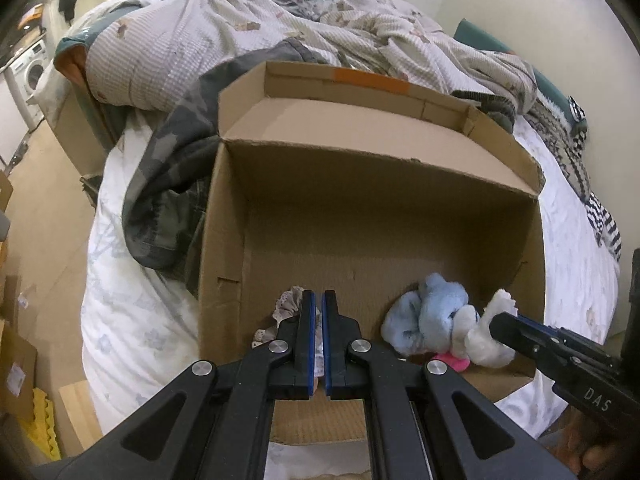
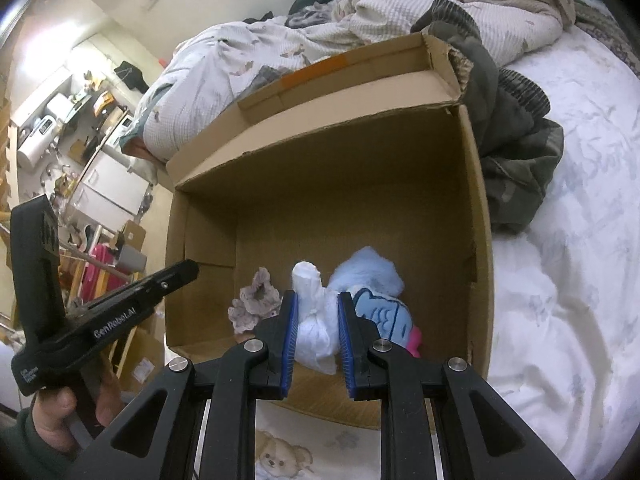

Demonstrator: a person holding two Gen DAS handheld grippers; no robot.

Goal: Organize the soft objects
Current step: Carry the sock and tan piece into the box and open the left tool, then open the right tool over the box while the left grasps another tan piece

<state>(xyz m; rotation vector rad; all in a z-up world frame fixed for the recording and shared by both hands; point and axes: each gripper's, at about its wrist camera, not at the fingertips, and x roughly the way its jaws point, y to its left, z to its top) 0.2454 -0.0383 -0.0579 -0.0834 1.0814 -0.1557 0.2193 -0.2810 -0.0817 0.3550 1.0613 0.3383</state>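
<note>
Box: the cardboard box [image 2: 476, 208] sits open on the bed [image 2: 568, 280], flaps up, so soft things can be dropped in from above.
Right gripper: the right gripper [image 2: 317, 320] is clamped on a white cloth [image 2: 316, 320], its blue pads pressing the bundle's sides; it reaches in over the near wall, most likely to set the cloth on the floor of the box.
White cloth: held low inside the box, just beside the blue plush [image 2: 372, 276], and touching it as far as I can judge.
Left gripper: the left gripper [image 1: 319, 300] has its fingers together, and a thin strip of pale fabric seems pinched between them, though the view is too tight to be sure.
Lace piece: a greyish lace piece [image 2: 256, 300] lies at the near left of the box, just behind the left gripper's tips, possibly the fabric it is holding.
Pink item: a pink bit [image 1: 454, 362] peeks out under the plush, which mostly covers it.
Grouping: the items are gathered along the near wall, leaving the far half of the box floor bare.
Left behind: a dark jacket [image 2: 516, 152] and quilt [image 1: 180, 32] lie on the bed outside the box.
</note>
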